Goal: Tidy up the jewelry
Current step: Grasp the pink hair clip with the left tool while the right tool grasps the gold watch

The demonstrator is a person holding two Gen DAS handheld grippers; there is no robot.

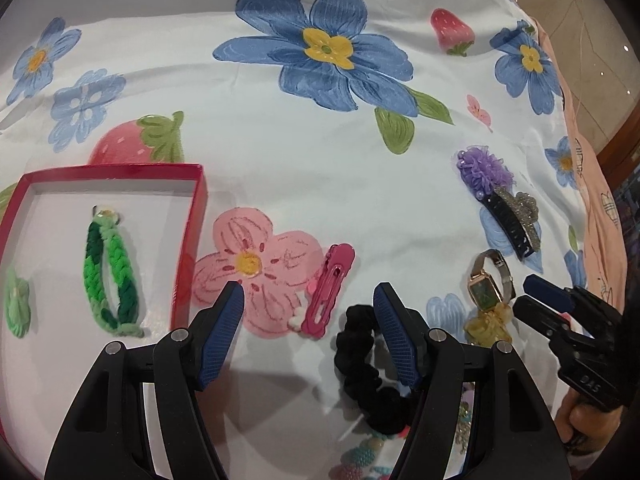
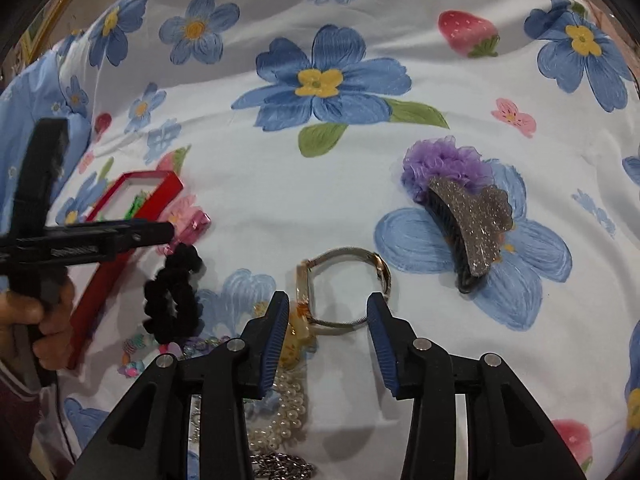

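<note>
A red box (image 1: 188,264) at the left holds a green braided band (image 1: 110,276) and a pale green piece (image 1: 16,304). My left gripper (image 1: 308,298) is open and empty, above a pink hair clip (image 1: 330,290) and a black scrunchie (image 1: 362,368). My right gripper (image 2: 328,306) is open and empty, its fingers either side of a wristwatch (image 2: 344,284) and touching a yellow clip (image 2: 296,340). It also shows in the left wrist view (image 1: 532,296). A purple flower clip (image 2: 440,164) and a glittery claw clip (image 2: 472,228) lie beyond it.
Everything lies on a white cloth printed with blue flowers (image 1: 320,52). A pearl string (image 2: 286,412), a metal chain (image 2: 280,470) and coloured beads (image 2: 136,354) lie near the front. The cloth's right edge (image 1: 576,168) drops off.
</note>
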